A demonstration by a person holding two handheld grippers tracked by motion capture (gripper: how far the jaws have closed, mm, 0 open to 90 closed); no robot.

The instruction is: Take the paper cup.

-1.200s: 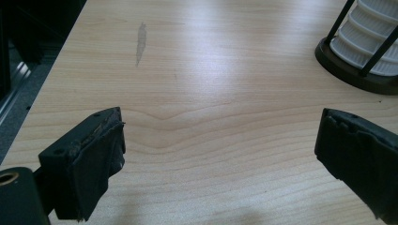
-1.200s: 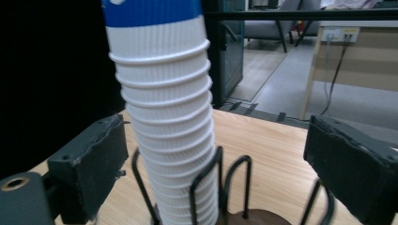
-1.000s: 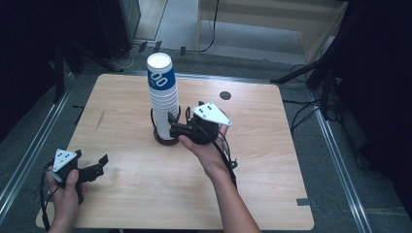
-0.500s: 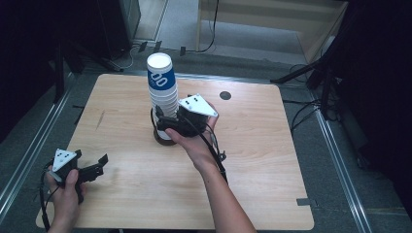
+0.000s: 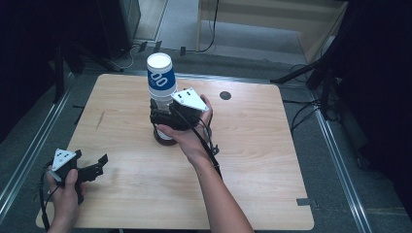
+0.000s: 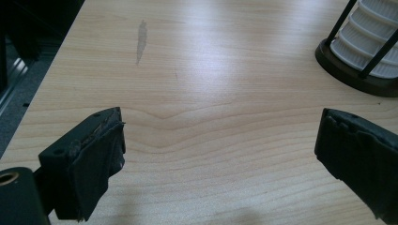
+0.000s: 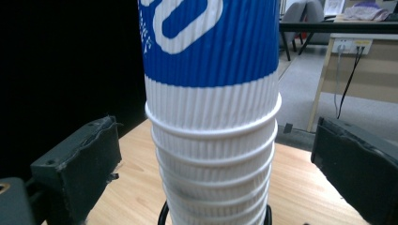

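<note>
A tall stack of upside-down ribbed paper cups (image 5: 161, 85), the top one blue and white, stands in a black wire holder (image 5: 160, 137) at the back middle of the wooden table (image 5: 267, 160). My right gripper (image 5: 158, 119) is open at the stack's lower half. In the right gripper view the cups (image 7: 213, 154) rise between its two spread pads (image 7: 80, 173), which do not touch them. My left gripper (image 5: 99, 166) is open near the front left corner, low over bare wood (image 6: 211, 159). The holder base (image 6: 356, 61) lies ahead of it to its right.
A dark round mark (image 5: 225, 95) lies on the table behind the right hand. A grey streak (image 6: 141, 37) marks the wood at the left. Metal floor rails (image 5: 29, 155) and cables (image 5: 301, 111) run around the table. A desk (image 7: 356, 51) stands beyond the far edge.
My right gripper has moved left toward the cup stack, so its open jaws now stand on either side of it. The left gripper has stayed put.
</note>
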